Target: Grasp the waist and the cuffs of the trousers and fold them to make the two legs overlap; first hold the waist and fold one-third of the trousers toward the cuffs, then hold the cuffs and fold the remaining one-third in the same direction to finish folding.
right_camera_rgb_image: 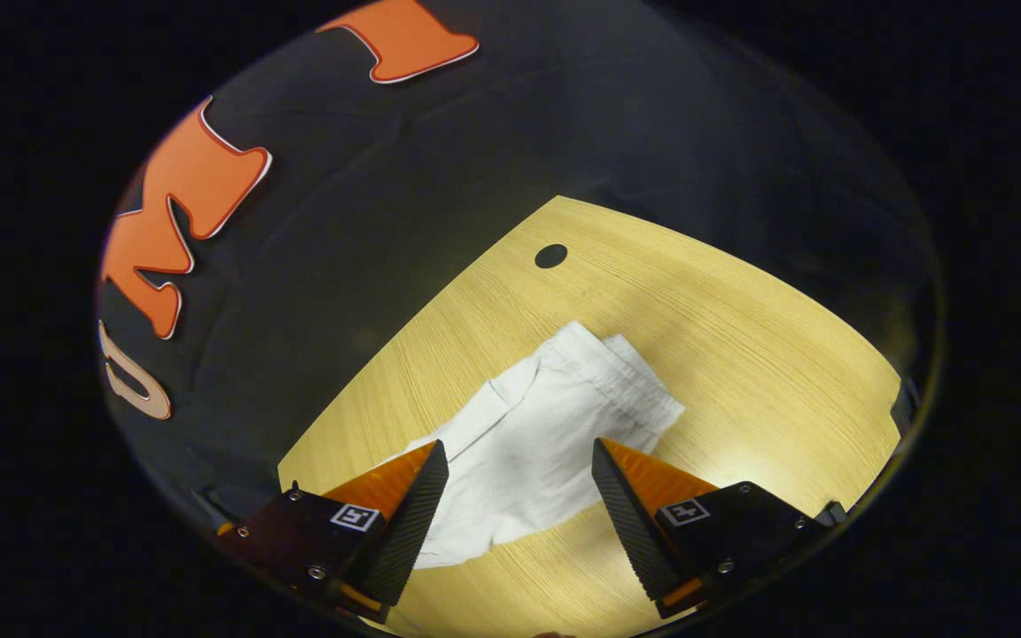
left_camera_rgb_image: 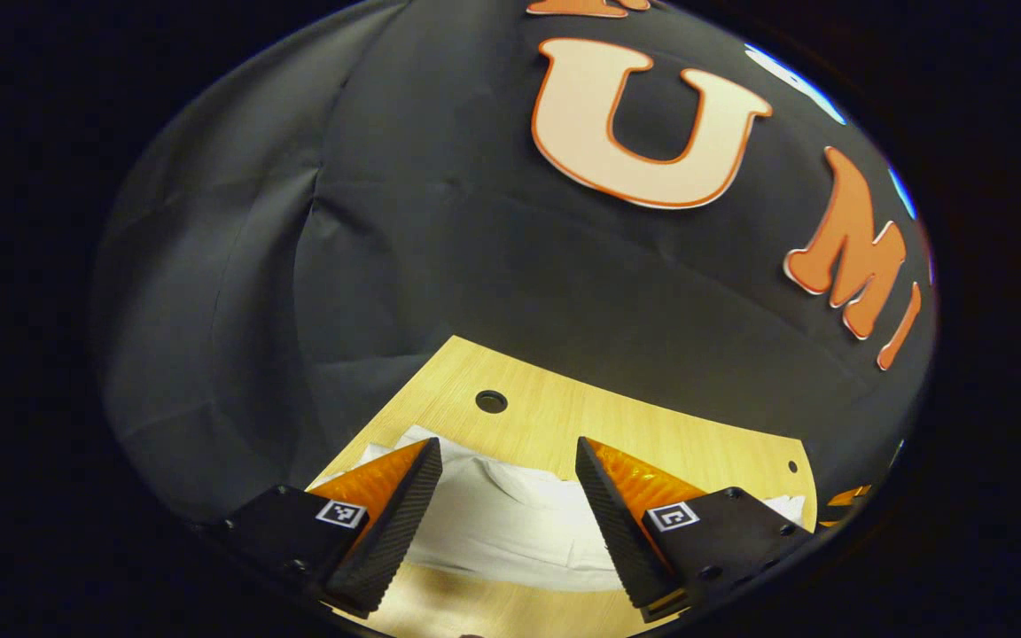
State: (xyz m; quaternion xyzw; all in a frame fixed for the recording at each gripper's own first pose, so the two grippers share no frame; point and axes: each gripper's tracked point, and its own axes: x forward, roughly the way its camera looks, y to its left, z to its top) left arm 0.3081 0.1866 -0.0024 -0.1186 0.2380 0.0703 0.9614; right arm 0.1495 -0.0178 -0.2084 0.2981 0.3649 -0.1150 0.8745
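Right gripper view has the right tool [right_camera_rgb_image: 519, 461] held above the white trousers [right_camera_rgb_image: 546, 434], fingers apart and gripping nothing, likely lining up a grasp. The left tool [left_camera_rgb_image: 509, 456] hovers likewise, spread and empty, over the trousers [left_camera_rgb_image: 510, 523]. They lie crumpled on the wooden counter [right_camera_rgb_image: 741, 354], with 1 round hole [right_camera_rgb_image: 551, 256] beyond, before the black booth wall [right_camera_rgb_image: 652, 106].

Both views above table [right_camera_rgb_image: 741, 354], facing wall; share trousers [right_camera_rgb_image: 546, 434]
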